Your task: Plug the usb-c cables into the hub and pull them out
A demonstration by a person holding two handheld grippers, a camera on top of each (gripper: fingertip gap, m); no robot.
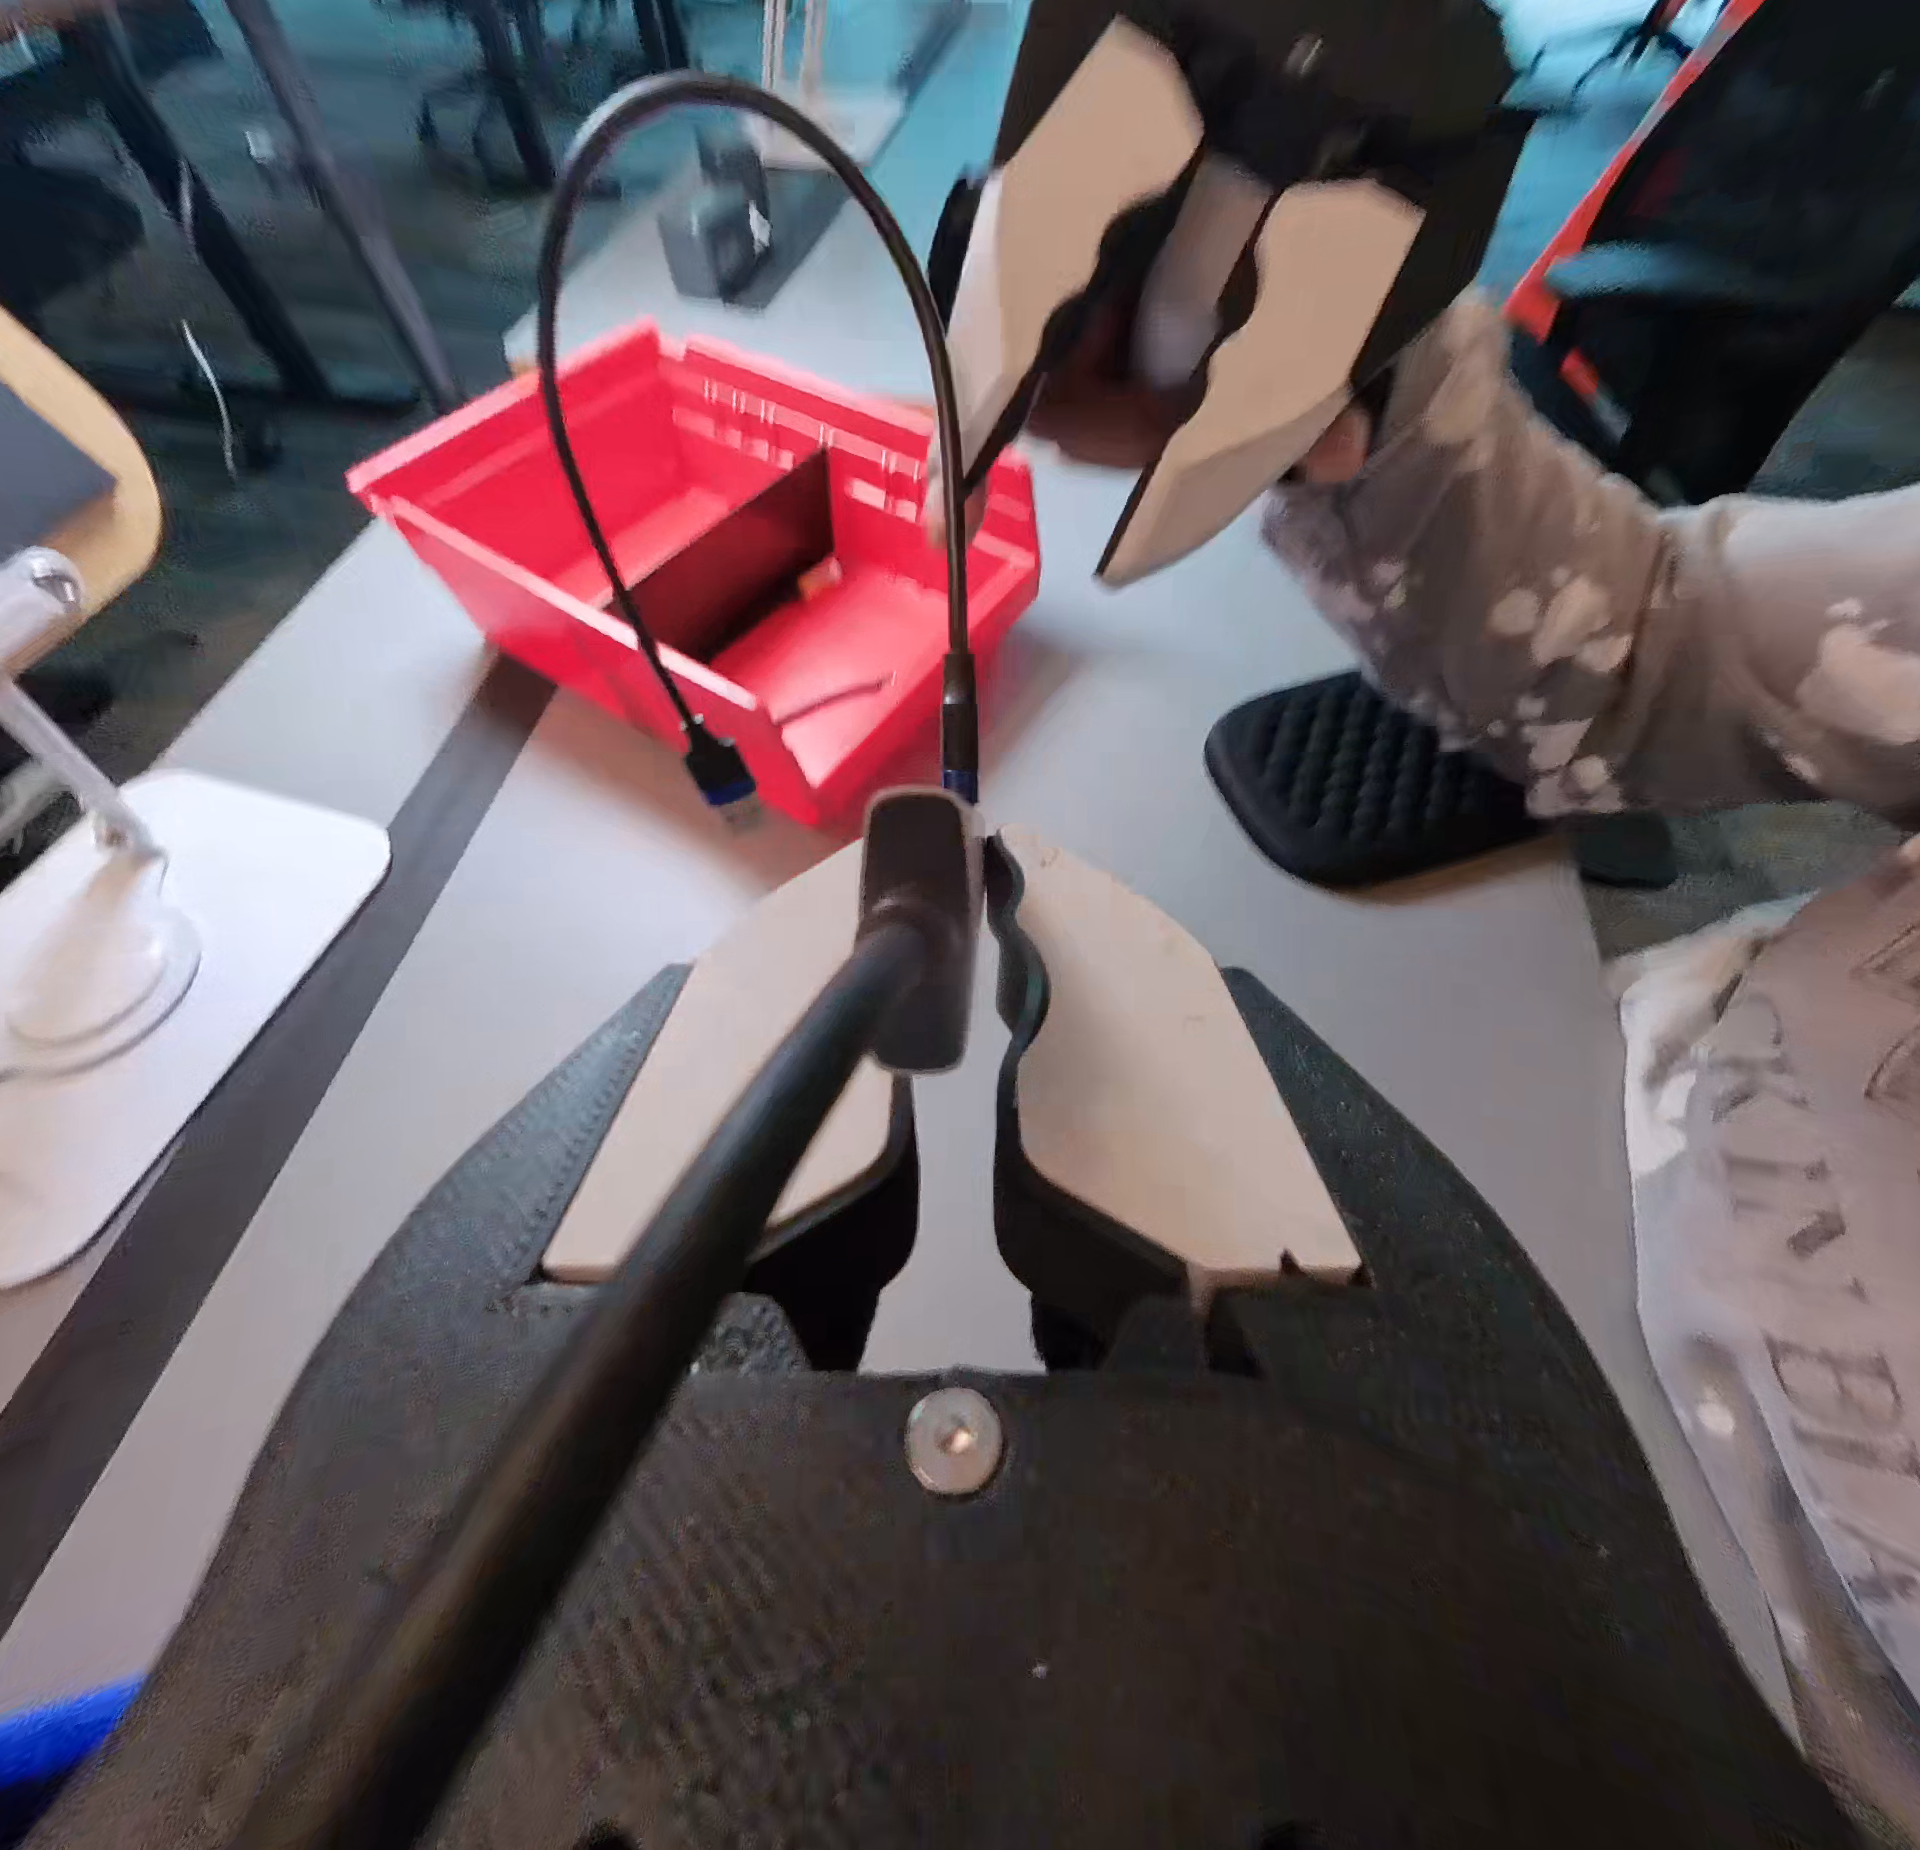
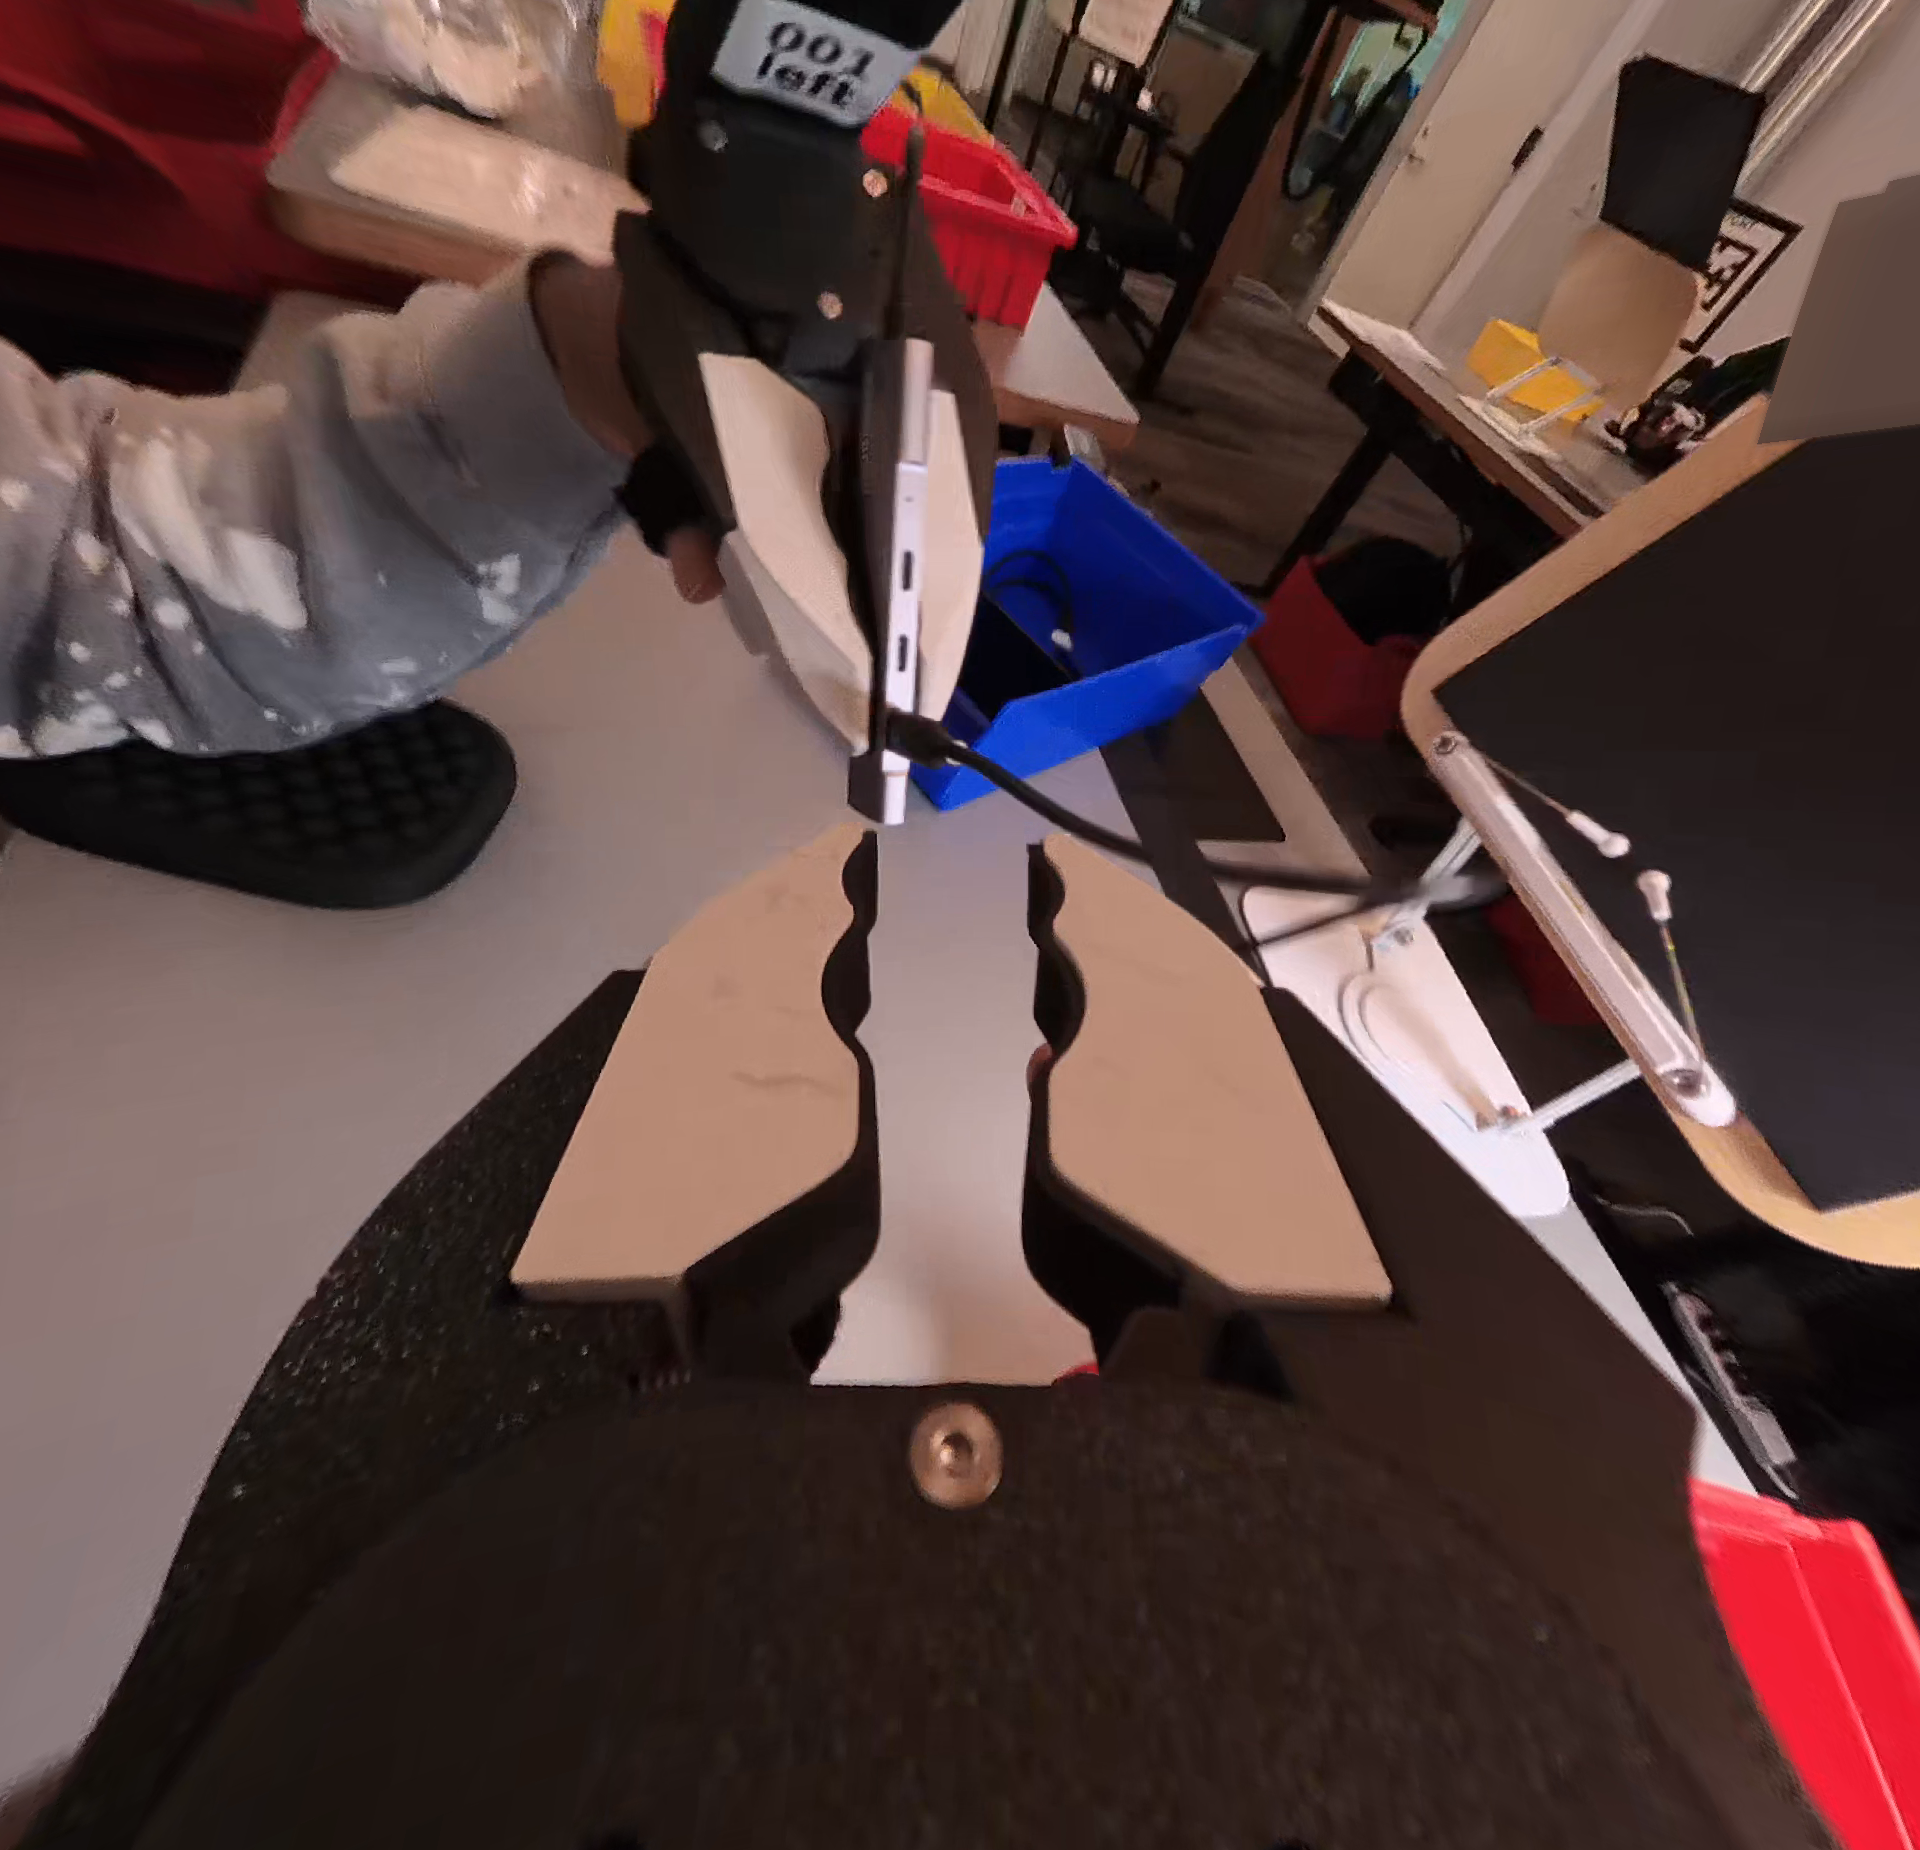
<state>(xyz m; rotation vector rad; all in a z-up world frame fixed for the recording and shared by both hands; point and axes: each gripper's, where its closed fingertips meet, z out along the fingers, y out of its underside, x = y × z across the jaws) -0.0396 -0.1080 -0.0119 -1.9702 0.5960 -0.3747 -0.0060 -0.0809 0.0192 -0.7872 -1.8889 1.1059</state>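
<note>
Hub (image 2: 902,553) sits clamped in left gripper (image 1: 982,865). Right gripper (image 2: 951,891), parted and empty, should close squarely on the plugged cable connector (image 1: 958,730), then pull straight.

Bright, even indoor light with soft shadows on the table (image 1: 1195,720); wide-angle bending at the edges, backgrounds and sleeves motion-blurred.
</note>
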